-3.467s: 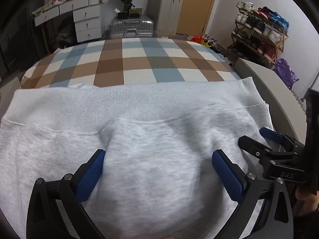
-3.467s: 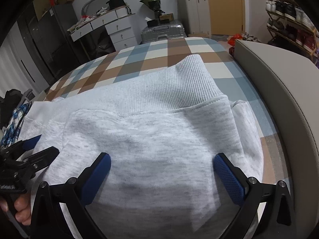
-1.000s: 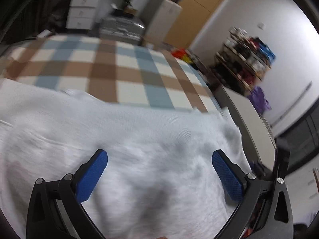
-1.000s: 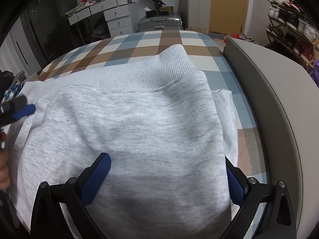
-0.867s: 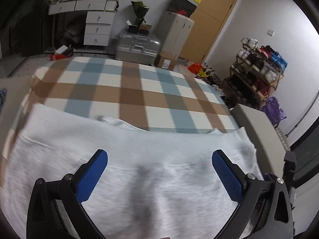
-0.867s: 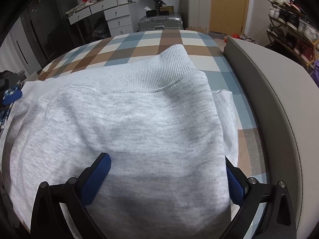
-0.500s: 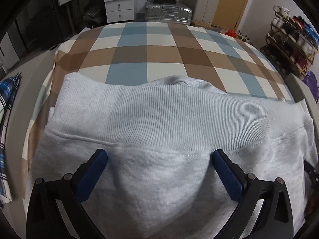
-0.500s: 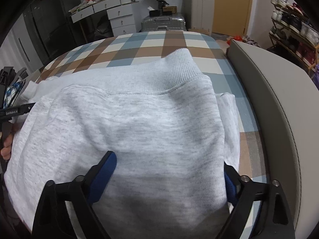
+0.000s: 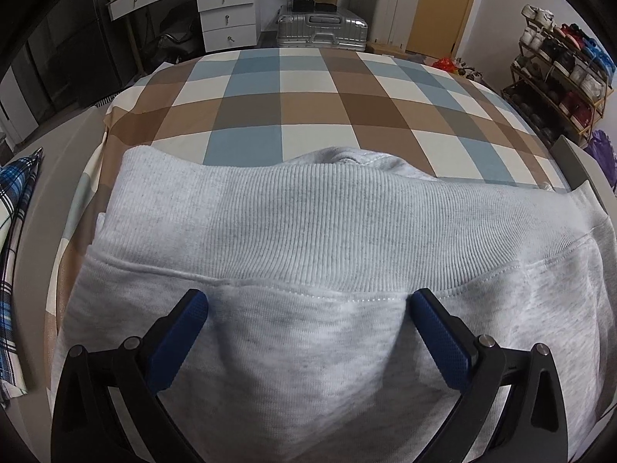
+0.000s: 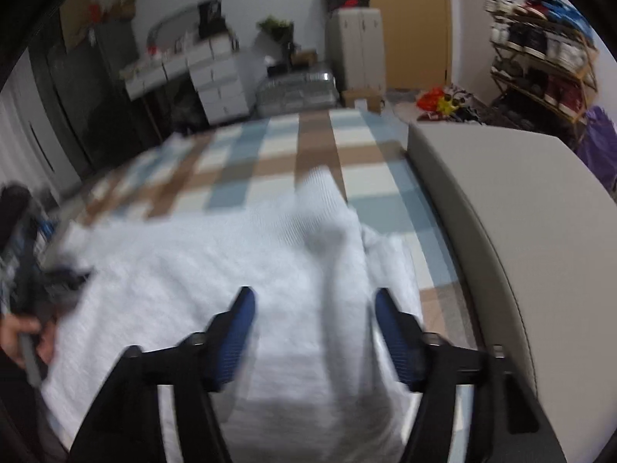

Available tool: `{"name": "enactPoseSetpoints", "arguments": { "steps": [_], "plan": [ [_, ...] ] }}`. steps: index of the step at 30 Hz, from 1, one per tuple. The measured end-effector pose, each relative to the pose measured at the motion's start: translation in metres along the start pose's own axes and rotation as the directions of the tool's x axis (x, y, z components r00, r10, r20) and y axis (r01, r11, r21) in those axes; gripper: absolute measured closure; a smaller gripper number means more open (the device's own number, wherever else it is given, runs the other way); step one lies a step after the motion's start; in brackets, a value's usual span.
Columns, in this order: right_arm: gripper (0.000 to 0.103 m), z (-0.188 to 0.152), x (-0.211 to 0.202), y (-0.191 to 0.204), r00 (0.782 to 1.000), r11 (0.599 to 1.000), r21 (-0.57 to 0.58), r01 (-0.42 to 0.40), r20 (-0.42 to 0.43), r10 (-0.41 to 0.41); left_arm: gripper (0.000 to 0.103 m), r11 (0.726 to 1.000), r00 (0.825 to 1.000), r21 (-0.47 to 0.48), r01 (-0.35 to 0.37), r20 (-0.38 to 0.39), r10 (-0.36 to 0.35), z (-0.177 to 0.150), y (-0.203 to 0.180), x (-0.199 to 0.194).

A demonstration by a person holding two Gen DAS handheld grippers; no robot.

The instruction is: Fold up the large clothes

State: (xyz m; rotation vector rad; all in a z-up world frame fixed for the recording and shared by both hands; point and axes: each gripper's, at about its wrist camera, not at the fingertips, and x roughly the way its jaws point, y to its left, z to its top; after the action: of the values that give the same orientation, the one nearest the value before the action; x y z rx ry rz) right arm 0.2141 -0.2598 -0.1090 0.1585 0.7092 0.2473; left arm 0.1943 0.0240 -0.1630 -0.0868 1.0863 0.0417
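1 sweatshirt (image 9: 308, 231), 2 tongs (image 9: 308, 308) (image 10: 312, 308)

The sweatshirt (image 9: 316, 347) was soft, matt grey-flecked fleece cloth, its hem band (image 9: 308, 223) finely ribbed knit with a stitched seam. Under it lay a smooth woven checked bedspread (image 9: 308, 108). The left gripper (image 9: 308, 305) was matt black plastic with bright metal pins; its pads (image 9: 439, 335) were blue, dimpled, rubbery. A suitcase (image 9: 320, 29) behind looked ridged silvery metal.
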Motion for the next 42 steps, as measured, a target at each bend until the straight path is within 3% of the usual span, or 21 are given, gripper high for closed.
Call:
{"name": "enactPoseSetpoints", "arguments": {
  "steps": [4,7,8,10,15,19,21,23,27,29,32,35,36,38,40,42],
  "plan": [
    [0.02,-0.006,0.016,0.014,0.996,0.996,-0.032,-0.078,-0.047,0.076,0.001,1.0,1.0,0.0,-0.002,0.0,0.002,0.0,-0.001,0.0],
    [0.018,-0.023,0.066,0.019,0.983,0.999,-0.036,-0.021,-0.185,0.014,0.001,1.0,1.0,0.0,-0.002,0.0,0.002,0.0,-0.001,0.0],
    [0.012,-0.025,0.064,0.023,0.992,0.998,-0.06,-0.013,-0.129,0.005,0.001,1.0,1.0,0.002,-0.002,-0.001,0.002,0.0,-0.001,0.0],
    [0.012,-0.023,0.058,0.026,0.989,0.997,-0.077,0.004,-0.146,-0.015,0.001,1.0,1.0,0.003,-0.001,-0.001,0.001,0.0,-0.002,-0.001],
    [0.012,-0.024,0.048,0.017,0.988,0.999,-0.041,-0.032,-0.149,0.026,0.001,0.998,1.0,0.059,0.023,0.001,-0.023,-0.005,0.001,-0.004],
    [0.012,-0.024,0.038,0.024,0.986,0.998,-0.057,0.009,-0.167,-0.019,0.001,0.996,0.998,0.082,0.032,0.046,-0.036,-0.022,0.017,-0.014],
    [0.012,-0.023,0.029,0.034,0.981,0.997,-0.061,0.051,-0.182,-0.062,0.001,0.998,0.997,0.059,0.002,0.081,-0.007,-0.031,0.024,-0.027],
    [0.012,-0.02,0.03,0.052,0.983,0.994,-0.1,0.043,-0.173,-0.06,0.001,0.996,0.991,0.061,-0.063,0.124,0.055,-0.044,0.026,-0.044],
    [0.012,-0.022,0.015,0.091,0.992,0.976,-0.217,0.016,-0.12,-0.043,0.001,0.998,0.989,0.058,-0.011,0.15,0.002,-0.068,0.037,-0.066],
    [0.012,-0.025,0.01,0.106,0.989,0.978,-0.2,-0.064,-0.146,0.034,0.001,0.999,0.984,0.041,0.012,0.176,-0.019,-0.081,0.044,-0.077],
    [0.012,-0.033,0.011,0.124,0.95,0.952,-0.157,-0.262,-0.214,0.226,0.001,0.999,0.974,0.007,0.047,0.222,-0.048,-0.098,0.062,-0.092],
    [0.011,-0.056,0.015,0.159,0.965,0.938,-0.289,-0.19,-0.228,0.126,0.001,0.996,0.974,-0.055,0.068,0.218,-0.054,-0.107,0.082,-0.089],
    [0.007,-0.067,0.018,0.168,0.972,0.928,-0.342,-0.148,-0.222,0.073,0.001,0.995,0.975,-0.077,0.067,0.217,-0.049,-0.109,0.087,-0.088],
    [0.002,-0.086,0.018,0.183,0.985,0.886,-0.457,-0.077,-0.172,-0.003,0.001,0.994,0.983,-0.106,0.021,0.183,-0.001,-0.113,0.094,-0.086],
    [0.002,-0.096,0.013,0.186,0.989,0.87,-0.49,-0.048,-0.143,-0.026,0.001,0.993,0.983,-0.122,-0.001,0.182,0.023,-0.118,0.1,-0.089],
    [0.002,-0.096,0.004,0.18,0.984,0.888,-0.455,-0.062,-0.176,-0.021,0.001,0.984,0.986,-0.171,0.044,0.169,-0.015,-0.127,0.109,-0.09]
  ]
}}
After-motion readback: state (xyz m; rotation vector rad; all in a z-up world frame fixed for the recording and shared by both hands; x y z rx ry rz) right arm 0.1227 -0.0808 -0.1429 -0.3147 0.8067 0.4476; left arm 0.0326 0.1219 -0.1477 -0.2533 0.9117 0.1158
